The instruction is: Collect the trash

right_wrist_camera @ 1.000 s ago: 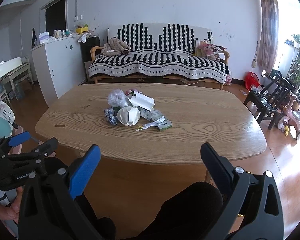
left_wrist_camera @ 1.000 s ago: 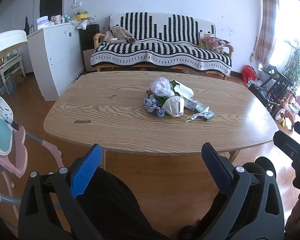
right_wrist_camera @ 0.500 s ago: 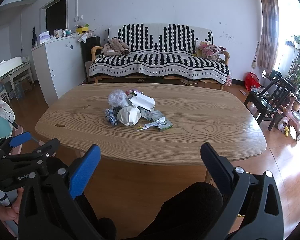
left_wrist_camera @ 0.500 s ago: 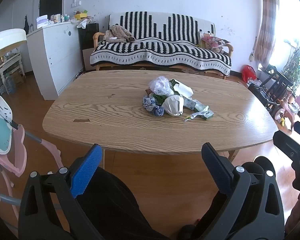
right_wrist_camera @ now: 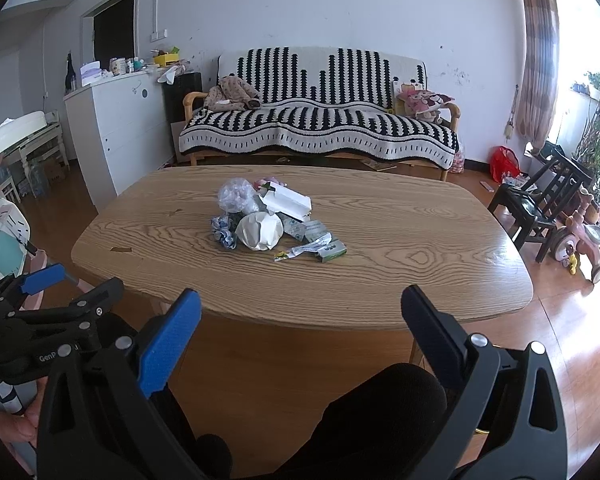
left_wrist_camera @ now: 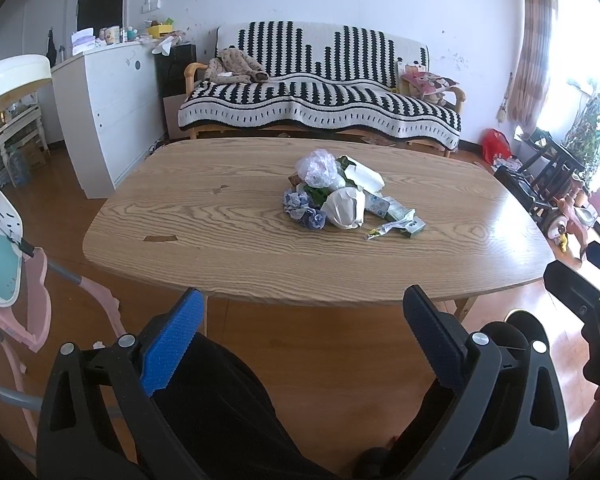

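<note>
Trash pile [left_wrist_camera: 340, 196] mid-table [left_wrist_camera: 228, 240], well beyond both spread jaws.

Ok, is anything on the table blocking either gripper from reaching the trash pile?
Nothing visible. Bare table lies between the near edge and the trash pile. The left gripper and right gripper are open, short of the edge.

The only lettering that can be read is white print on the black frame of the left gripper [right_wrist_camera: 66, 280], seen at the left edge of the right wrist view: "GenP", with the rest cut off by the right gripper's arm. Print on the small green-and-white carton [right_wrist_camera: 331, 251] in the trash is too small to read.
</note>
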The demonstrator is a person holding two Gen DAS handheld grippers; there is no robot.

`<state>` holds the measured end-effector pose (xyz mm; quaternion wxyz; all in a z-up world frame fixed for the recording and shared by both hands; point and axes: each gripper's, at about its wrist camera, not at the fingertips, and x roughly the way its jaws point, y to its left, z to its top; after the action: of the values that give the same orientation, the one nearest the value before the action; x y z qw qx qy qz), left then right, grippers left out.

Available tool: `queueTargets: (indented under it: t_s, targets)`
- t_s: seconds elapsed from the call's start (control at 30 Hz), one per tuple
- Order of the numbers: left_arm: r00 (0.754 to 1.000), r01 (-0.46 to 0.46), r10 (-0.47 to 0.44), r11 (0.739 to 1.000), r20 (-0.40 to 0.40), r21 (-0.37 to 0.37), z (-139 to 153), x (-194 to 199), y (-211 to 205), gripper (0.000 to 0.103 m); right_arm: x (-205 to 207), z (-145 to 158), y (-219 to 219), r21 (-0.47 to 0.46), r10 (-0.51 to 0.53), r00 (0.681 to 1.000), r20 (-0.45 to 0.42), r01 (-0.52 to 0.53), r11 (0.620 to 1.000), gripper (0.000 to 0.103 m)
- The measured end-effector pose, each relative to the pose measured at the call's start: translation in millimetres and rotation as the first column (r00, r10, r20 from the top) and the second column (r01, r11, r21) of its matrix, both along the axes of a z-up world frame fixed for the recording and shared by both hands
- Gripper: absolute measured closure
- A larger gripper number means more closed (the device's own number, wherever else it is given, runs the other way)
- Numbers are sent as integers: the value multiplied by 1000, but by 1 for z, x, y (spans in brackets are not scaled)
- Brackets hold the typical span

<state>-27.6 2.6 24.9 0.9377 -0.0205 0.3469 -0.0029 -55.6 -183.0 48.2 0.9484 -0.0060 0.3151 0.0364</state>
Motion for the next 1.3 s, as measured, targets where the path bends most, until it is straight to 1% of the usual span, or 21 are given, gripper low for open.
queueTargets:
  t_s: [0.17, 0.37, 0.5, 0.6, 0.67, 0.73, 0.77, 0.9, 0.97, 1.07, 1.17, 1.23, 1.3]
  targets:
    - [1000, 3, -3, 1000, -5, 0, -3, 0, -1, 6, 0, 0, 1, -1, 3, 1000, 0, -3, 1000, 6]
    - [1000, 15, -15, 1000, -22, -3, -13, 3, -6, 6, 2, -7, 1, -1, 4, 1000, -11, -4, 1000, 6]
    - [999, 19, -19, 1000, -41, 1, -25, 13, -6, 6, 16, -18, -4, 5, 9, 999, -38, -9, 1000, 6]
    - [997, 17, -18, 1000, -76, -6, -36, 33, -1, 6, 38, -32, -11, 30, 39, 997, -63, -37, 999, 6]
    - [993, 25, -29, 999, -116, -35, -48, 53, 6, 6, 56, -42, -18, 44, 58, 995, -80, -55, 998, 6]
    - [990, 38, -49, 996, -134, -83, -61, 79, 15, 6, 80, -55, -25, 38, 60, 994, -96, -57, 998, 6]
    - [989, 37, -51, 995, -143, -94, -66, 93, 19, 6, 95, -62, -30, 38, 62, 993, -103, -58, 998, 6]
    - [983, 9, -24, 997, -182, -81, -87, 162, 32, 6, 154, -87, -40, 63, 71, 986, -149, -62, 996, 6]
    - [979, 10, -26, 997, -202, -79, -95, 191, 33, 6, 184, -95, -40, 89, 76, 983, -168, -62, 994, 6]
    - [975, 30, -47, 996, -217, -82, -108, 235, 29, 6, 223, -95, -23, 90, 123, 979, -161, -110, 990, 7]
    - [967, 50, -70, 995, -245, -84, -119, 266, 25, 6, 258, -85, 1, 110, 200, 967, -154, -185, 977, 7]
    - [965, 48, -70, 995, -252, -91, -129, 283, 24, 6, 285, -79, 23, 115, 259, 953, -154, -244, 963, 7]
    - [964, 39, -66, 993, -258, -109, -138, 291, 27, 6, 313, -80, 46, 116, 311, 934, -176, -294, 949, 11]
